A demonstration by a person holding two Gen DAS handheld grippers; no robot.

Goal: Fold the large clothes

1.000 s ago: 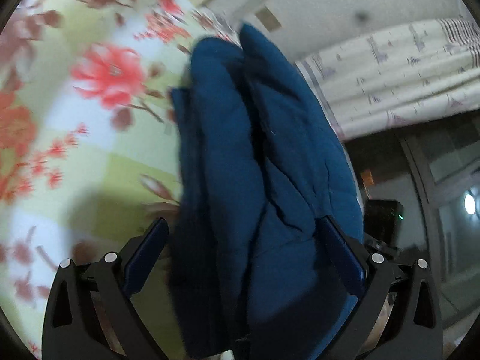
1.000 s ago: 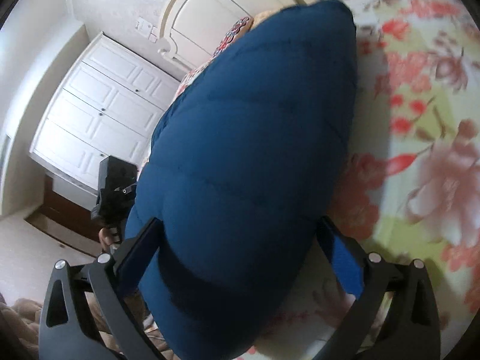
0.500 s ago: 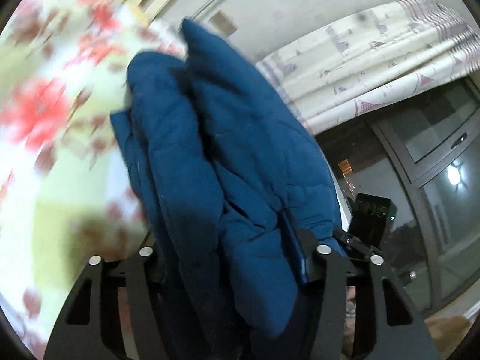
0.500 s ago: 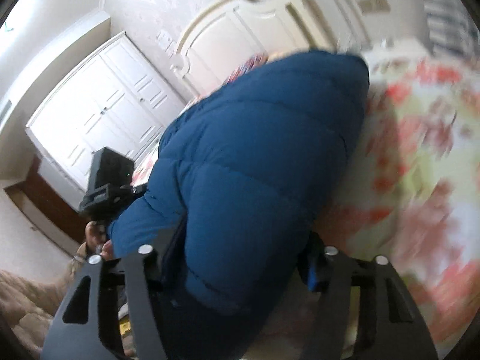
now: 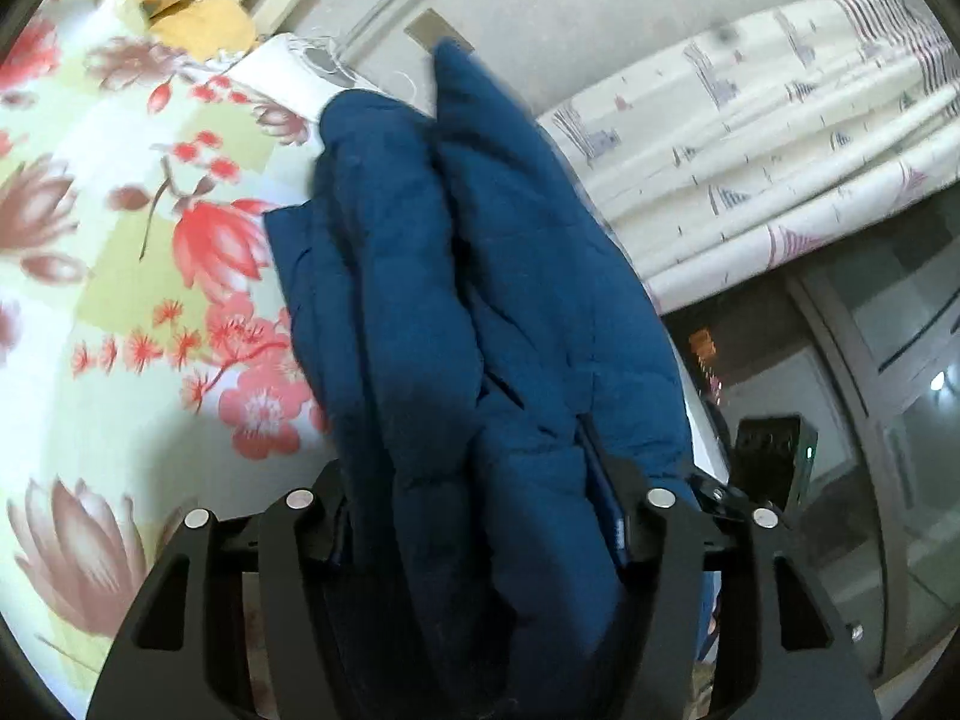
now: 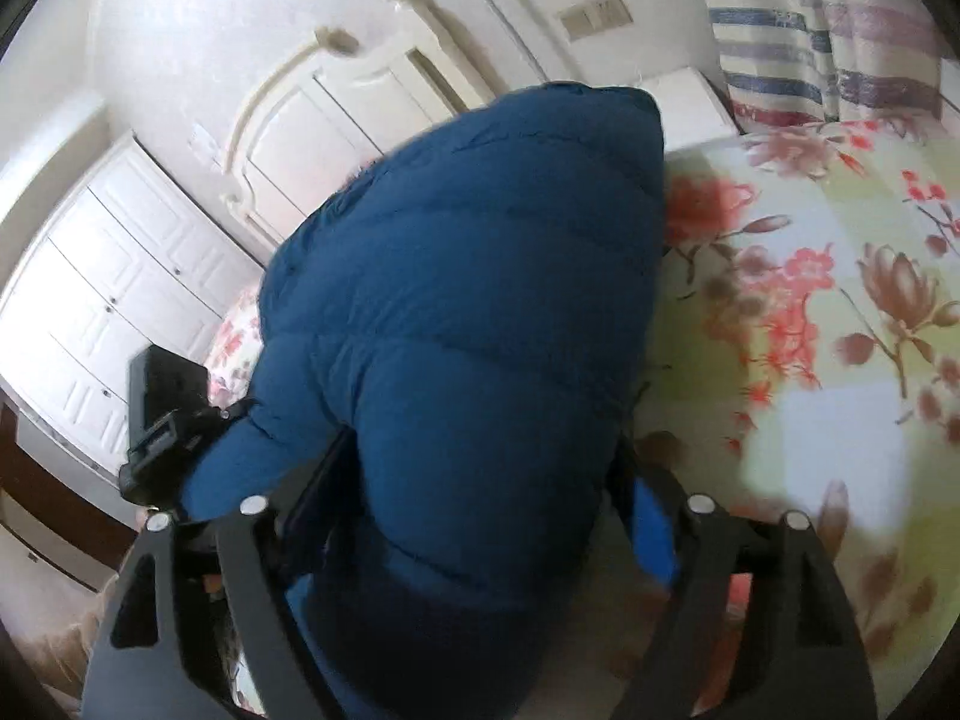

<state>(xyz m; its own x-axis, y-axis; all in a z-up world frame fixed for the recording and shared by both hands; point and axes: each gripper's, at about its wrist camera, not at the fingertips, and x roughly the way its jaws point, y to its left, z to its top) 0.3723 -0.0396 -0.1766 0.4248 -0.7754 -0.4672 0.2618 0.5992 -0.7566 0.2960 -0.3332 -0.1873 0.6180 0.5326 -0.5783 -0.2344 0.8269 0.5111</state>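
Mid-fold: blue padded jacket bunched, held up over floral bedspread. L gripper pinching jacket, jaws just eased; R gripper clamped round thick jacket roll, jaws widening. Next, likely: carry fold across, lay flat

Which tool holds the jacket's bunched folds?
The left tool: its jaws, just eased wider, clamp bunched blue jacket folds; the right tool's, also eased wider, hold one smooth quilted panel.
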